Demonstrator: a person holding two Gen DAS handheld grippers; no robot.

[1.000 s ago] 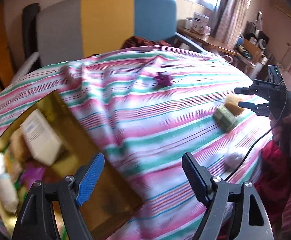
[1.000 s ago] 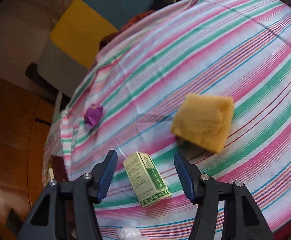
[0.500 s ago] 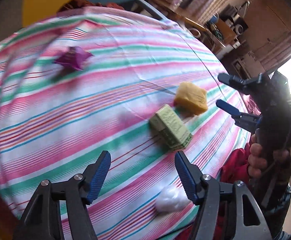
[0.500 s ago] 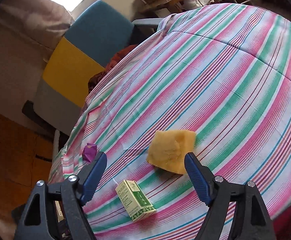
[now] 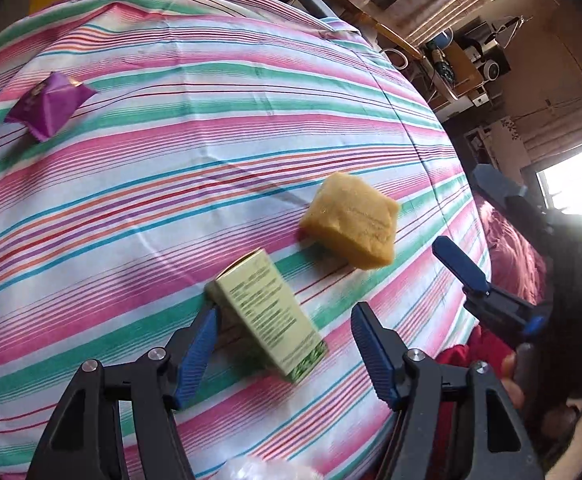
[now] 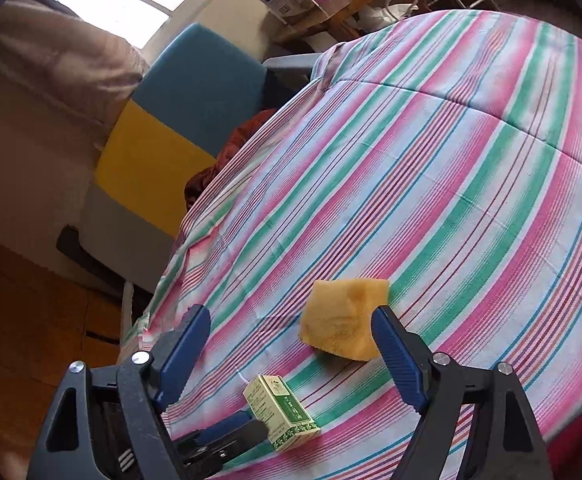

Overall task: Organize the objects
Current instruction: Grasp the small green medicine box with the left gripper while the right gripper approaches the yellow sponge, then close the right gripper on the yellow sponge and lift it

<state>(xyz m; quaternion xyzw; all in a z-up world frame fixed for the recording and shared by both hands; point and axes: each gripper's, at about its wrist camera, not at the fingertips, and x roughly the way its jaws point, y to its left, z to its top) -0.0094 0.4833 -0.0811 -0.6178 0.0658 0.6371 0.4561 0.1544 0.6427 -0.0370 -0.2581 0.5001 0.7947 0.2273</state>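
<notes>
Now straddling pale green rectangular cardboard box [image 5: 269,312] with parted left gripper [image 5: 283,344], unpressed; right gripper [image 6: 291,344] widening, empty, over yellow sponge block [image 6: 343,320].

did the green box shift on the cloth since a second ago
No. The green box lies the same way beside the yellow sponge, on the same green stripe of the striped cloth.

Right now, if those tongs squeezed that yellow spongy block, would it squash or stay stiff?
Probably squash: the yellow sponge block looks porous, with rounded, dented edges. It likely weighs little for its bulk. Its flat faces on the striped cloth suggest it would slide rather than roll.
</notes>
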